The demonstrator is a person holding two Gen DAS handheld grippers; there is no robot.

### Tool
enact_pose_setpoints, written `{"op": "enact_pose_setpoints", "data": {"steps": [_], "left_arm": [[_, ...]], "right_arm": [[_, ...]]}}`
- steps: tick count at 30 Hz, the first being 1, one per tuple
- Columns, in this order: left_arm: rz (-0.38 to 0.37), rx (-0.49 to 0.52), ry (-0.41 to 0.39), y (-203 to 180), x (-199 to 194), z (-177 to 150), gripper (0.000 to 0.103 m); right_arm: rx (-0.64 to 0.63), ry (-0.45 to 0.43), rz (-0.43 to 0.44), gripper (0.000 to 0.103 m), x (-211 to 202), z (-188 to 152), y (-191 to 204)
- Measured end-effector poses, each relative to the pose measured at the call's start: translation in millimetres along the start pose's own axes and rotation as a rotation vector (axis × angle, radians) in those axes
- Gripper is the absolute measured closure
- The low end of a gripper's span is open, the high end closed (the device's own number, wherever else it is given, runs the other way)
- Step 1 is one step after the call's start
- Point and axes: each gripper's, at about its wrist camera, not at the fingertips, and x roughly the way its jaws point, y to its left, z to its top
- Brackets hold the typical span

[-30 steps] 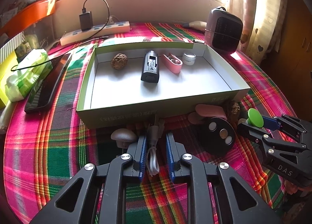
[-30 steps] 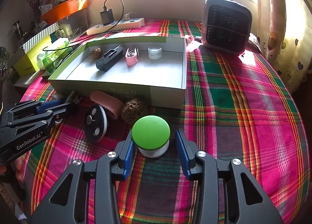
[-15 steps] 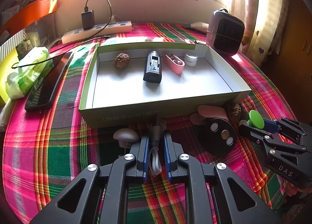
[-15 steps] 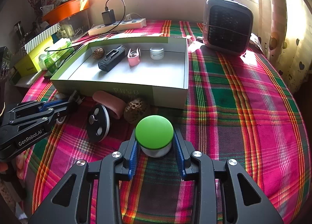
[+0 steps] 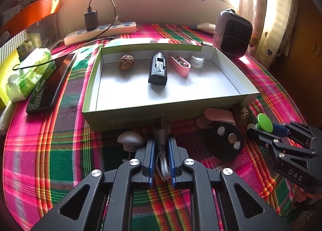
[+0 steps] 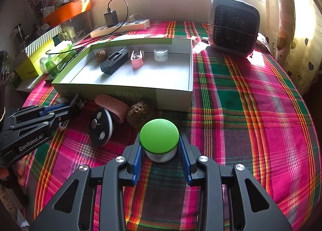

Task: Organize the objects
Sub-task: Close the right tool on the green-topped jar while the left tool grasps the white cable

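My left gripper sits low on the plaid cloth just before the green box, its jaws closing tight on a coiled white cable with a grey plug end. At the right, my right gripper is shut on a small white jar with a green lid, which rests on the cloth. Between the two grippers lie a black round disc, a pink case and a walnut. Inside the box are another walnut, a black device, a pink clip and a small white jar.
A grey mushroom-shaped knob lies left of my left gripper. A phone and a tissue pack lie left of the box. A power strip with a charger runs along the back wall. A small heater stands back right.
The left jaws have narrowed onto the white cable. The right jaws closed in from a gap until they met the green-lidded jar. Neither hand has shifted.
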Motion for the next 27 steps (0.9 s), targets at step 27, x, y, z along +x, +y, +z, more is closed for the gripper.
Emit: {"op": "enact_pose_setpoints", "data": {"steps": [27], "left_arm": [[-0.005, -0.006, 0.011, -1.4, -0.6, -0.6, 0.092]], "right_arm": [[0.028, -0.019, 0.031, 0.072, -0.6, 3.0, -3.2]]}}
